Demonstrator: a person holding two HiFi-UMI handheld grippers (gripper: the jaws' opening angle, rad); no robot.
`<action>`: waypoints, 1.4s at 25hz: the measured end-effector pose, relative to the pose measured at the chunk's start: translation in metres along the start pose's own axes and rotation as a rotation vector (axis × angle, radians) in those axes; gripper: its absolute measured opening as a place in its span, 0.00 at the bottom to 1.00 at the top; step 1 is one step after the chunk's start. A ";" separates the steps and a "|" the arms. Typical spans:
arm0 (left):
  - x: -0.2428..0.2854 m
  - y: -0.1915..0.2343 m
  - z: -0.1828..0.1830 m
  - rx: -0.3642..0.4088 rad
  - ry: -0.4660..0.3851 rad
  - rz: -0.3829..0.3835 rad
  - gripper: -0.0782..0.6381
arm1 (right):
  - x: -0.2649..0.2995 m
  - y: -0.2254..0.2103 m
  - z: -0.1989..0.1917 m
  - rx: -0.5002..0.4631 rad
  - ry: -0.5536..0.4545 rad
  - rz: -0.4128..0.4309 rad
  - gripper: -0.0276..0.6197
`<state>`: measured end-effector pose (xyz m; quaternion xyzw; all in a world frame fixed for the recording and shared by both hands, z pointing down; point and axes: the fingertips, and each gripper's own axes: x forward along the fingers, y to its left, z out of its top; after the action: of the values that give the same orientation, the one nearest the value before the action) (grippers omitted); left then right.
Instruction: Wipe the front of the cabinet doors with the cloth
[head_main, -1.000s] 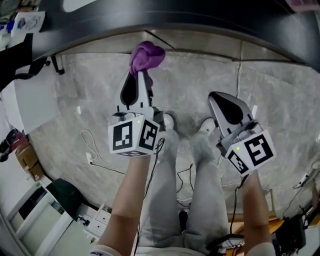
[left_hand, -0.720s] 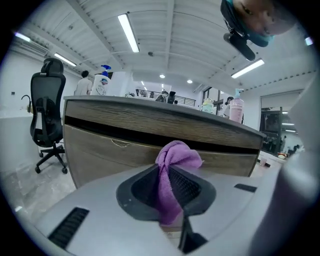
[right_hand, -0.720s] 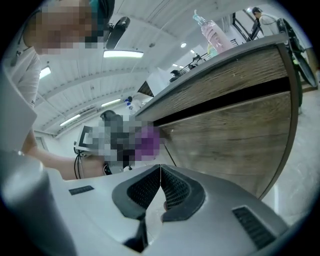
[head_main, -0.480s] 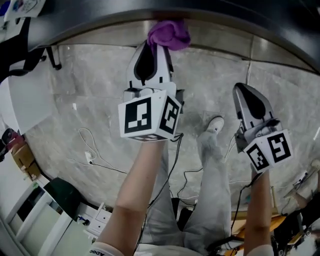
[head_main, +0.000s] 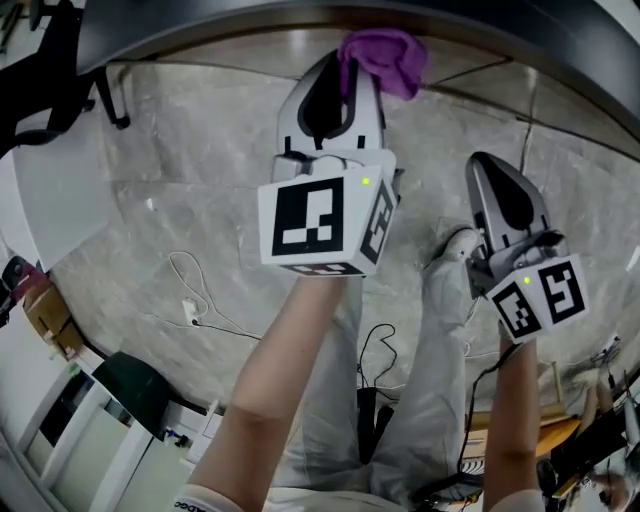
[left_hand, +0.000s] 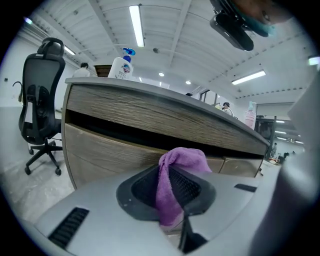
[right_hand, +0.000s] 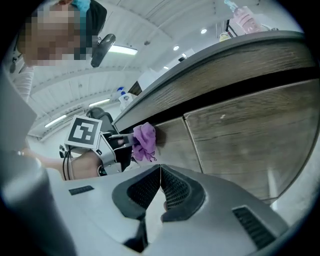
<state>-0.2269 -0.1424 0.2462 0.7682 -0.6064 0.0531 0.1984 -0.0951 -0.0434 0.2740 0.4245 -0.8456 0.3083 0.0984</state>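
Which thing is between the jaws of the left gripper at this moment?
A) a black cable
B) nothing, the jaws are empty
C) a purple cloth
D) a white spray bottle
C: in the left gripper view, the left gripper is shut on the purple cloth, and the cloth's bunched end sticks out towards the wooden cabinet door.

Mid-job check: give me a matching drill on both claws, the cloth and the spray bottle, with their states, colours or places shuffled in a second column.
Column one:
1. left claw
2. right claw
3. cloth
4. spray bottle

Column two:
a. stands on top of the cabinet
b. shut, with nothing in it
c. purple
d. shut on the cloth

Pairs: 1-d, 2-b, 3-c, 4-a.
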 end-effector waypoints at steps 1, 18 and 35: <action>-0.002 0.009 0.002 0.007 0.001 -0.003 0.19 | 0.006 0.007 0.000 -0.004 0.004 0.000 0.09; -0.032 0.194 0.028 -0.048 -0.006 0.166 0.19 | 0.092 0.097 0.013 -0.082 0.053 0.019 0.09; -0.063 0.174 0.006 -0.040 -0.013 0.067 0.19 | 0.090 0.100 -0.011 -0.030 0.040 0.036 0.09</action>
<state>-0.4099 -0.1193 0.2626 0.7438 -0.6339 0.0423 0.2079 -0.2295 -0.0508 0.2775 0.4014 -0.8555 0.3058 0.1159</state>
